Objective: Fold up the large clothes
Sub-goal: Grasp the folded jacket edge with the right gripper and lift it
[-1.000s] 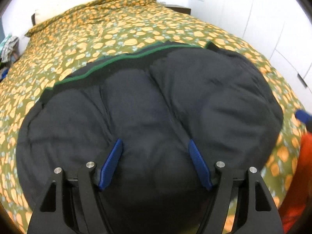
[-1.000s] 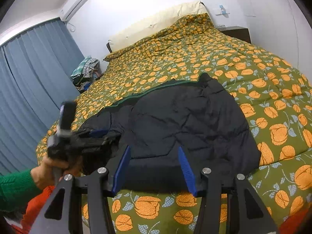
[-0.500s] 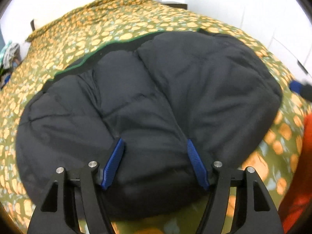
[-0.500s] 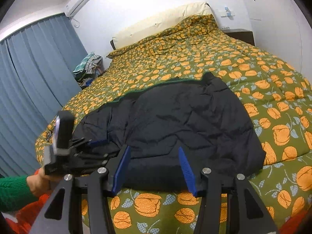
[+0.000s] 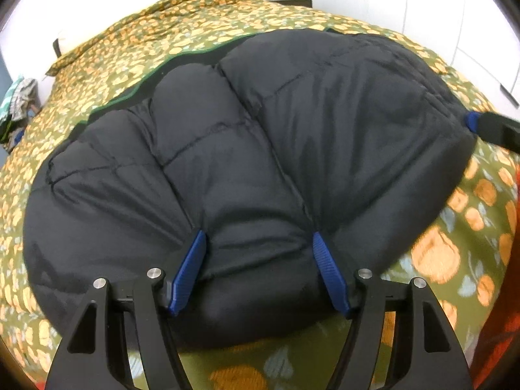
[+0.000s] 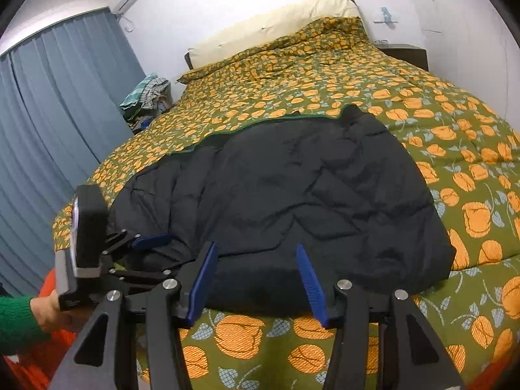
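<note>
1. Your left gripper [image 5: 258,271] had its blue pads [image 5: 190,268] spread wide, with a puffed fold of the black quilted jacket [image 5: 260,149] bulging between them. Whether the pads actually pressed into the fabric I could not tell.
2. Your right gripper [image 6: 258,279] stood about half open at the jacket's near hem, its jaws apart with nothing clamped (the fabric lay just beyond the tips).
3. From the right wrist view, your left hand [image 6: 52,308] in a green sleeve [image 6: 16,321] held the other tool at the jacket's left edge.
4. The jacket lay spread flat on the near end of the bed, a thin green trim running along its far edge.
5. Under it was the olive bedspread [image 6: 471,169] printed with orange flowers, with a cream pillow [image 6: 276,32] at the head and blue curtains [image 6: 48,113] to the left.
</note>
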### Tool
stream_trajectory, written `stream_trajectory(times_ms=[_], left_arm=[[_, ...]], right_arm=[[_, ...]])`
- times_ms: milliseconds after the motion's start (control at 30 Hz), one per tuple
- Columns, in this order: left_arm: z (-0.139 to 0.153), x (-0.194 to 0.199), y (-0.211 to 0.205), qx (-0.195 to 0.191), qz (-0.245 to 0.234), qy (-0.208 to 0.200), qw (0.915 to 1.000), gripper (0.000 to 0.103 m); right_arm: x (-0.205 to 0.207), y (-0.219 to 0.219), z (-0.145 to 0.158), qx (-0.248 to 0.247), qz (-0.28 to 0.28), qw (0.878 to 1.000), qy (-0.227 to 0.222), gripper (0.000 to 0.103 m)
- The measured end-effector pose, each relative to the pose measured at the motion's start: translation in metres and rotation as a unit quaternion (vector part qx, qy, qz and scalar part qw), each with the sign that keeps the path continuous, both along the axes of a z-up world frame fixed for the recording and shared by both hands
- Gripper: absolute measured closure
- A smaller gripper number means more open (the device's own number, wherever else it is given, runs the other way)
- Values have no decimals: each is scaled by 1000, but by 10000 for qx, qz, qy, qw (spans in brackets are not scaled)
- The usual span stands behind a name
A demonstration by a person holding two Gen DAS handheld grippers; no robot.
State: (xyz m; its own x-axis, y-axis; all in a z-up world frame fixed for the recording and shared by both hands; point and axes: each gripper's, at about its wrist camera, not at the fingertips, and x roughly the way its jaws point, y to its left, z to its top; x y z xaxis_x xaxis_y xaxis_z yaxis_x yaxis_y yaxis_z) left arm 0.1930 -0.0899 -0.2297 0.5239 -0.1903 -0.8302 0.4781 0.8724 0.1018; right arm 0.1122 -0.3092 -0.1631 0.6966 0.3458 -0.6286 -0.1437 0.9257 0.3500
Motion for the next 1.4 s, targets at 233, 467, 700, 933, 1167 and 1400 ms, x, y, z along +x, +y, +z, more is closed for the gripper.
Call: stream_trajectory(times_ms=[233,467,700,933,1167,1400], left_arm=[[34,-25,48,-212,156,264,9993,23],[63,28,166,-926,1746,269,9799,15],[24,77,219,-1605,2227,888,9575,13],[-10,97,226,-2192,2283,1456,9373,9],[-23,101,232,-2402,2287,1885,9244,2],[8,82,229,-1752,2446,1232,9457,3]], right_arm=[[-2,0,1,-46,0,10000,-64,51],[1,5,-1,-40,56,10000,-38,51],[0,8,-2,-61,94,9999,-37,51],[-2,5,0,-73,26,9999,-76,51],[1,-3,1,42,-103,9999,-60,51],[-5,-68,-5,1122,-1384,9821,616,43]])
